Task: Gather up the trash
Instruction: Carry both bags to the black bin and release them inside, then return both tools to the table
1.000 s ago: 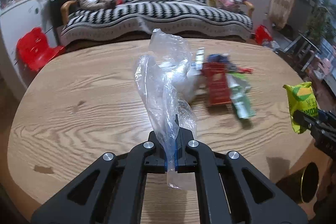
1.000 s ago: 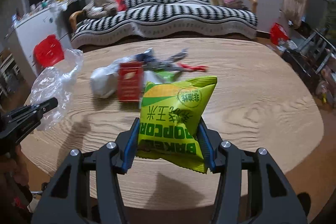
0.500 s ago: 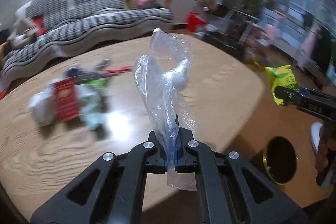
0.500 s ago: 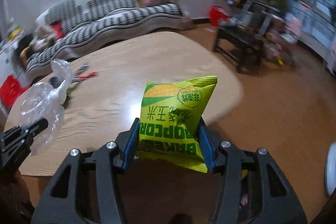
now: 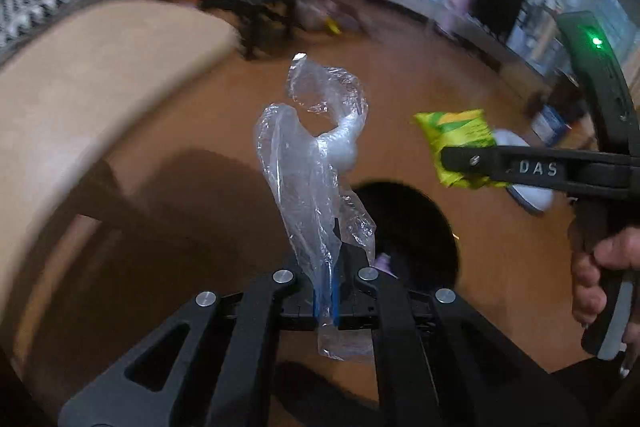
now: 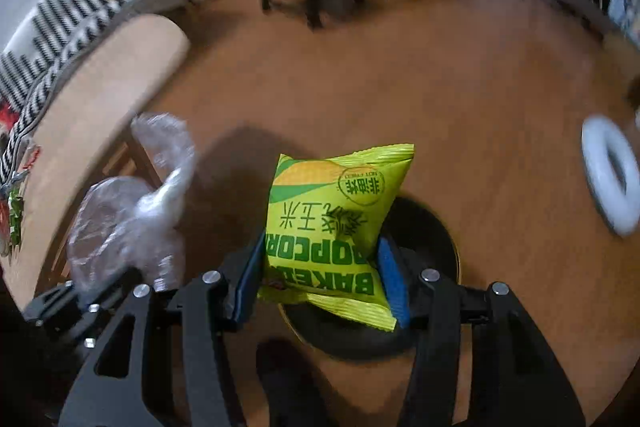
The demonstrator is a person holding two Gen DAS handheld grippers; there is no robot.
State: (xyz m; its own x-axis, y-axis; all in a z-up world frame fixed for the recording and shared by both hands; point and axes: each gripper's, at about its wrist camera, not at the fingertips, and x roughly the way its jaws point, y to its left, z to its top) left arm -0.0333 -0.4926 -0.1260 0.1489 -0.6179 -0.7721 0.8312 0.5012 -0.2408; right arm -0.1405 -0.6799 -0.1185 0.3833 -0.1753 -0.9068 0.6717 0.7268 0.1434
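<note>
Trash has swung off the surface point(image 5: 80, 75): left claw point(image 5: 326, 291) clamps plastic point(image 5: 316, 167), right claw point(image 6: 320, 275) clamps popcorn bag point(image 6: 332, 211), both now over the bin point(image 6: 424, 227), ready to drop.

Round black bin point(image 5: 416, 227) on the floor partly hidden behind the clear plastic bag point(image 5: 316, 167) in the left wrist view; contents too dark to tell, save a small pale purple scrap of unclear kind. Same bin point(image 6: 424, 227) mostly covered by the yellow popcorn packet point(image 6: 332, 223) in the right wrist view. Table point(image 5: 80, 99) smeared by motion and cut off at the left edge. Far furniture, windows and hanging clothes blurred beyond naming. Pale ring-shaped object point(image 6: 610, 179) blurred, identity unclear. Leftover litter point(image 6: 12, 211) on the table clipped by the frame edge.
</note>
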